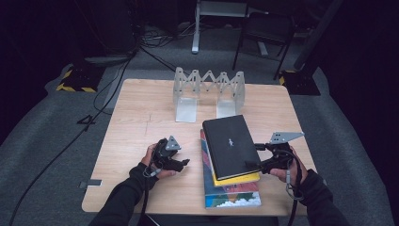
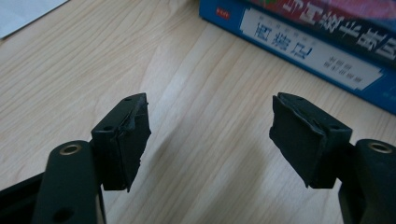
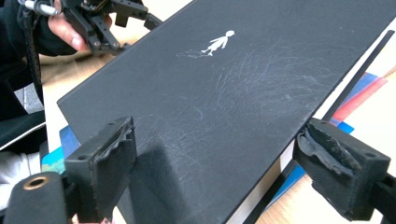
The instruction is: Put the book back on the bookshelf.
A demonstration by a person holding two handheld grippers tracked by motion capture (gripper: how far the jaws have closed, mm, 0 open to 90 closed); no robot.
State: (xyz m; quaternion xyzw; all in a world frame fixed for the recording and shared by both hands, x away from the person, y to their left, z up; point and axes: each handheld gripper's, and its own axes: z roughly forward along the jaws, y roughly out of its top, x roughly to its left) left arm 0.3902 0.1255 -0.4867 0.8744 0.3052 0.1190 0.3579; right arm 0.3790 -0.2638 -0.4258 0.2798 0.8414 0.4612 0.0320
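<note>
Books first: we have a stack of three near the table's (image 1: 141, 113) five o'clock edge, a colourful book (image 1: 233, 195) at the bottom, a yellow-edged one (image 1: 237, 179) between, and the black book (image 1: 230, 145) on top, skewed so its corner overhangs. At twelve o'clock an accordion-style book rack (image 1: 209, 92) stands empty, well apart from the stack.

Our right gripper (image 1: 251, 164) sits at the black book's three o'clock edge, jaws spread wide to either side of that edge; the pads (image 3: 109, 163) do not press on it. Our left gripper (image 1: 181, 162) hangs at the stack's nine o'clock side, jaws apart over bare wood, holding nothing.

We judge the risk to be a shallow bite: closing on the cover alone could let the book flop open, or drag the yellow-edged one off the pile.
</note>
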